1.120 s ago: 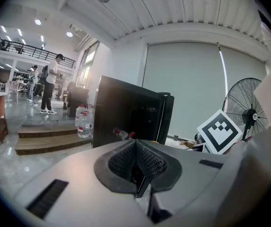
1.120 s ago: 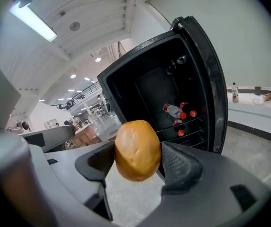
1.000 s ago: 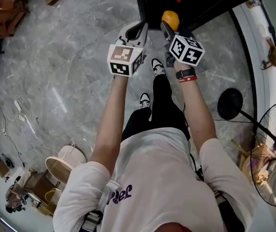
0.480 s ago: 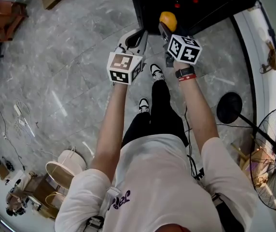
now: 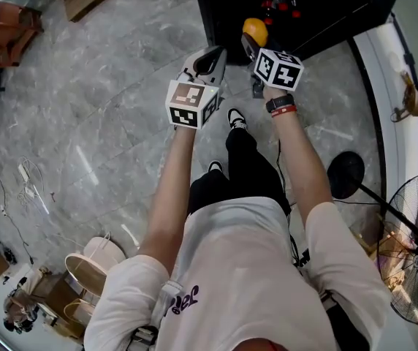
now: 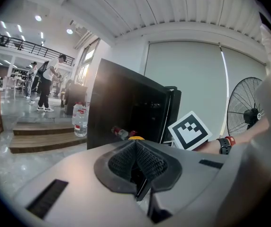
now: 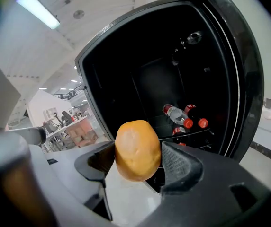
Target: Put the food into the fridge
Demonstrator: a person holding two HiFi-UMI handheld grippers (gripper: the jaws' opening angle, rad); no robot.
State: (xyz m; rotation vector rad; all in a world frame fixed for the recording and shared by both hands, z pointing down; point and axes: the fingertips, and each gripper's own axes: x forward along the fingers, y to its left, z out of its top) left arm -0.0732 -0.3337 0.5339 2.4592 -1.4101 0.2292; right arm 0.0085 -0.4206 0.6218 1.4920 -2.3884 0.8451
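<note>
The right gripper (image 7: 138, 160) is clamped on a round orange fruit (image 7: 136, 148) before the open black fridge (image 7: 242, 70), where red-capped bottles (image 7: 178, 113) lie, labels unreadable, while the left gripper (image 6: 136, 162) has its jaws together.

The fridge (image 5: 340, 6) runs off the head view's top edge, its inside too dark to read there. Bottles (image 7: 180, 115) inside it have unreadable labels. The fan (image 5: 413, 269) right of the fridge is cropped.

Glossy fridge (image 7: 242, 70), polished stone floor (image 5: 107, 101)

No legible text, purple shirt print (image 5: 183, 296) unreadable
</note>
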